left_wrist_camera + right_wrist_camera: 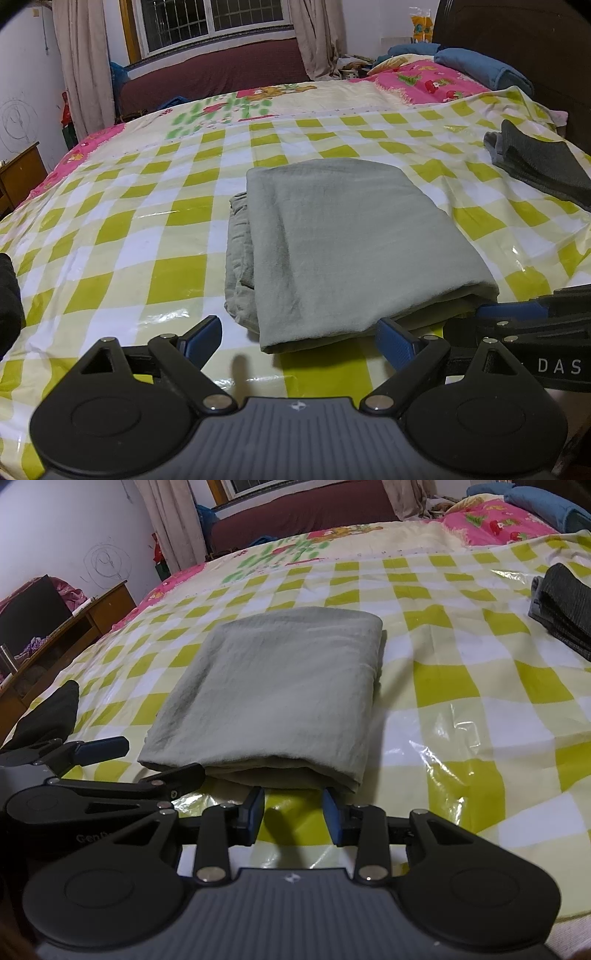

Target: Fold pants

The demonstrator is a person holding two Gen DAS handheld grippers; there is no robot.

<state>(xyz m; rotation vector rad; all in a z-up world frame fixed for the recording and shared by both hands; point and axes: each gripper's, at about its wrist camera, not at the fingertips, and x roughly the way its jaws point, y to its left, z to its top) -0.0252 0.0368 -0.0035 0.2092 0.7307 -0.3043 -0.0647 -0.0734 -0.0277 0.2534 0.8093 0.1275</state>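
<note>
One pair of grey-green pants (343, 243) lies folded into a thick rectangle on the green-and-white checked plastic sheet (122, 236) that covers the bed. To the right, well apart from it, one dark grey folded garment (543, 162) rests on the same sheet. Beyond the sheet lie a pink printed quilt (424, 83) and one blue rolled cloth (480, 62). A wooden desk (92, 616) stands beside the bed.

Two grippers sit at the pants' near edge. The left gripper (299, 339) has its jaws spread wide with nothing between them. The right gripper (293, 812) has its jaws partly apart, its fingertips just at the folded edge, not pressing any cloth.
</note>
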